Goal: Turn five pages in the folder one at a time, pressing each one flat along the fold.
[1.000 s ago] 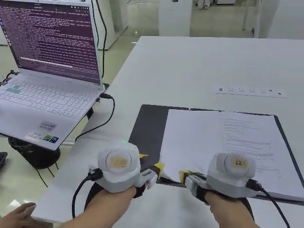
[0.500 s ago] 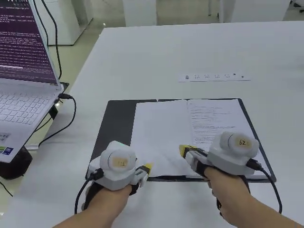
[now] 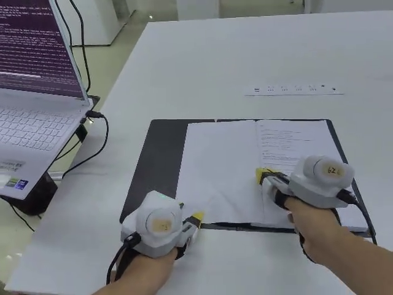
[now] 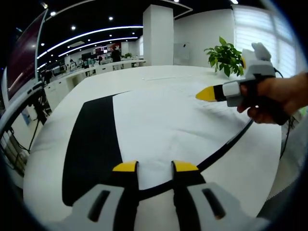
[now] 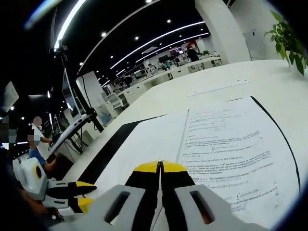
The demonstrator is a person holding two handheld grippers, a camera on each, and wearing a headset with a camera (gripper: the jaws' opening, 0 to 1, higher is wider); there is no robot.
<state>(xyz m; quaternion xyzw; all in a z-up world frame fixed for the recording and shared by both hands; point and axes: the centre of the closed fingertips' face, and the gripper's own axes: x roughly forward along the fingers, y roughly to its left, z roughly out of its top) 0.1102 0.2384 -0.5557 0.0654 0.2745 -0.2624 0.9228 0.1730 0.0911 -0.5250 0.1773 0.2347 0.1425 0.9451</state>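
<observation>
The folder [image 3: 158, 161] lies open on the white table, its black cover bare at the left. A blank white page [image 3: 216, 165] lies left of the fold and a printed page [image 3: 296, 142] right of it. My right gripper [image 3: 263, 176] is shut, its yellow tips down on the paper at the fold, about halfway up the page; in its own view the right gripper [image 5: 160, 166] points along the fold beside the printed page [image 5: 231, 144]. My left gripper [image 3: 196, 219] rests at the folder's near edge. Its jaws [image 4: 155, 167] stand slightly apart, over the blank page [image 4: 159, 120], holding nothing.
An open laptop [image 3: 31, 92] sits at the left on a stand, with a black cable [image 3: 98, 141] trailing to the table edge. A white power strip [image 3: 293, 90] lies beyond the folder. A potted plant [image 4: 226, 57] stands far off.
My right gripper has slid from the folder's near edge up along the fold, away from me. The left gripper stays at the near edge. The headset camera has shifted.
</observation>
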